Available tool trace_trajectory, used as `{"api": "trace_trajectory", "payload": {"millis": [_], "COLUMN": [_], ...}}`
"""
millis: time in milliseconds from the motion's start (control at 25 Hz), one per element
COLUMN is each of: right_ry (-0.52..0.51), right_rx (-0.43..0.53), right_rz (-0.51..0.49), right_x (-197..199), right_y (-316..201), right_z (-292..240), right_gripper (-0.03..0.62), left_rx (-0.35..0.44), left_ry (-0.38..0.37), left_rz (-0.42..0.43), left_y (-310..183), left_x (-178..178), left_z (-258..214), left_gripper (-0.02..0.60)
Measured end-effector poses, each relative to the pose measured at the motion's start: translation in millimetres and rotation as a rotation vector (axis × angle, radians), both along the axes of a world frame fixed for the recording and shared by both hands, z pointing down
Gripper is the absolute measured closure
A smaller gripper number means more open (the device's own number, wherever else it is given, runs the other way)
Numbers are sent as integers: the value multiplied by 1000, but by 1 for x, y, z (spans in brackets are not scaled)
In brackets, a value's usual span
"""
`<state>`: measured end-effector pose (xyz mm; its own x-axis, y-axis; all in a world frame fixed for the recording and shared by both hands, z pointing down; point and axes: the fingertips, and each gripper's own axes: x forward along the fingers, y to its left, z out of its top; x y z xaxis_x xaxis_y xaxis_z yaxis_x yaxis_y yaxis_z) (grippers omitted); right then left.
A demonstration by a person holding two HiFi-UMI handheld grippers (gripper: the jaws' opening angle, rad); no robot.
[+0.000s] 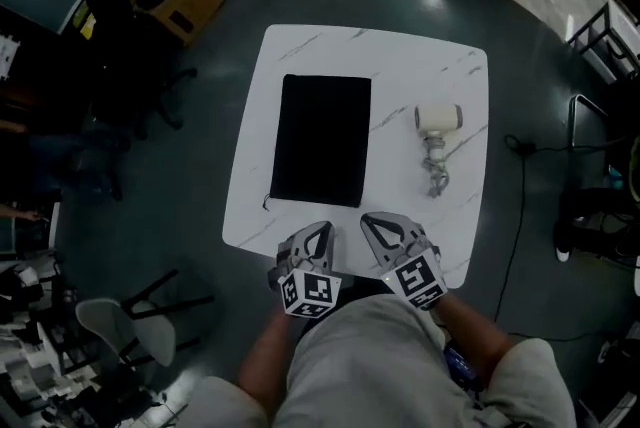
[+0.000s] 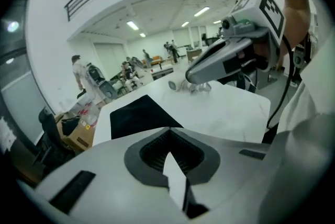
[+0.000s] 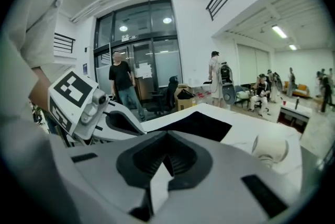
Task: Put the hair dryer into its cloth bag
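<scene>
**A:** Where's the hair dryer (image 1: 438,121) sitting?

**B:** Out in the open on the white table (image 1: 420,56), off to the right of the cloth bag (image 1: 321,140) and well apart from it. The pale barrel is on the far side. The cord is bunched on the side toward the person.

**A:** So what's in the bag?

**B:** It's black and lying flat. A bit of drawstring (image 1: 268,203) pokes out at its near left corner. Can't tell which end is the mouth, but the dryer is clearly outside it.

**A:** And the 2 grippers?

**B:** Both are just past the bag's near edge, side by side. The left gripper (image 1: 322,229) is by the bag's near right corner and the right gripper (image 1: 378,221) is a bit further right. Each has its jaws pressed together with nothing between them, and neither touches the bag or dryer.
</scene>
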<state>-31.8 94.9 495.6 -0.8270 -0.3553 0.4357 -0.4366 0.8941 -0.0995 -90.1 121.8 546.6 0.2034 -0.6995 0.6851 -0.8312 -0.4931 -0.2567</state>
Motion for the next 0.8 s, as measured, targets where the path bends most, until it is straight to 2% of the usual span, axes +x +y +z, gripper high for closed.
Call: {"api": "trace_trajectory", "payload": {"millis": [240,440,520,600,800], "right_ry": [7,31,51,70,80], "right_rx": [-65,-99,-94,-88,-95], "right_rz": [145,264,310,370,498], "right_x": [21,31,35,41,51], "right_y": [-34,-35,-33,-29,-9], "right_z": [25,36,40,40,35], "right_gripper": [579,579,579,579,579], "left_rx": [-106,-198,-215,-221,-245], "left_ry": [-151,-154,-168,-188,-212], "left_rz": [216,382,455,524,639], "left_y": [-31,-30,-29,-28,-26], "left_x": [3,3,6,7,6], "left_z": [45,73,83,93,107], "left_gripper": [573,567,479,436,431]}}
